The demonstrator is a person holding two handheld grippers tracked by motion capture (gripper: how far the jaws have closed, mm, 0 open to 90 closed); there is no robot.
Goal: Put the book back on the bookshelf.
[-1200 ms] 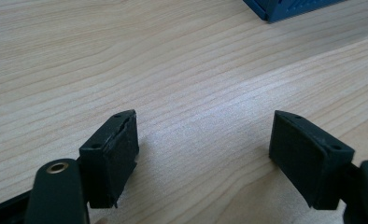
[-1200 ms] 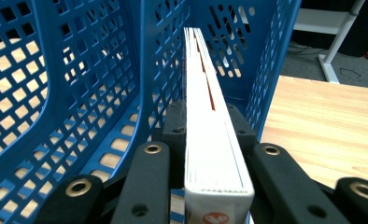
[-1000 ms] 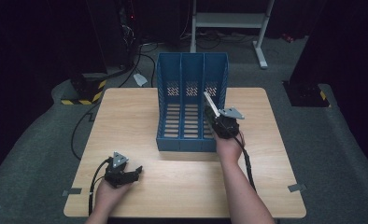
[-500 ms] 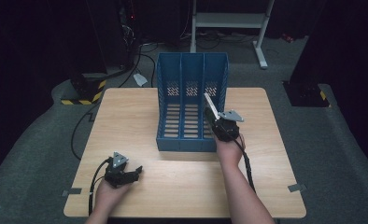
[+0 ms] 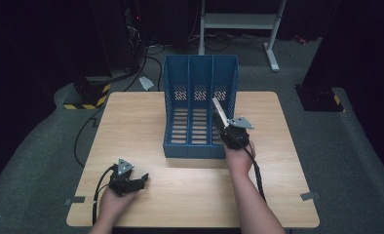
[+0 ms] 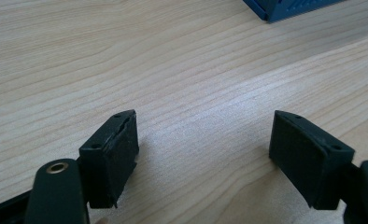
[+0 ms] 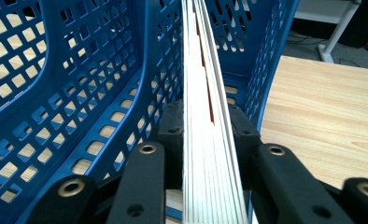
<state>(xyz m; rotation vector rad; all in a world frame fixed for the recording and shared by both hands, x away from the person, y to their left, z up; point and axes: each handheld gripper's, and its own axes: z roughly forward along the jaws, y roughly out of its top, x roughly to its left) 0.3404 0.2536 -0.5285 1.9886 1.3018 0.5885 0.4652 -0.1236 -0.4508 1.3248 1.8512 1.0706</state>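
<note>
A blue three-slot file rack [image 5: 200, 109] stands on the wooden table [image 5: 131, 122]. A thin white book [image 5: 219, 110], seen page-edge on in the right gripper view [image 7: 203, 140], leans tilted in the rack's right-hand slot [image 7: 247, 60]. My right gripper [image 5: 222, 125] reaches into that slot at the rack's front. Its jaws have just been opening a little, but both pads [image 7: 173, 133] still touch the book between them. Near the table's front left my left gripper [image 5: 137, 180] rests low over the bare wood [image 6: 205, 154], jaws wide apart and holding nothing.
The rack's left and middle slots [image 5: 186, 119] hold nothing that I can see. Bare wood lies left of the rack and along the table's front. Beyond the table are a dark floor with cables [image 5: 146, 53] and a white metal stand [image 5: 239, 22].
The right gripper and the book have shifted very slightly at the rack's right slot. The left gripper has not moved.
</note>
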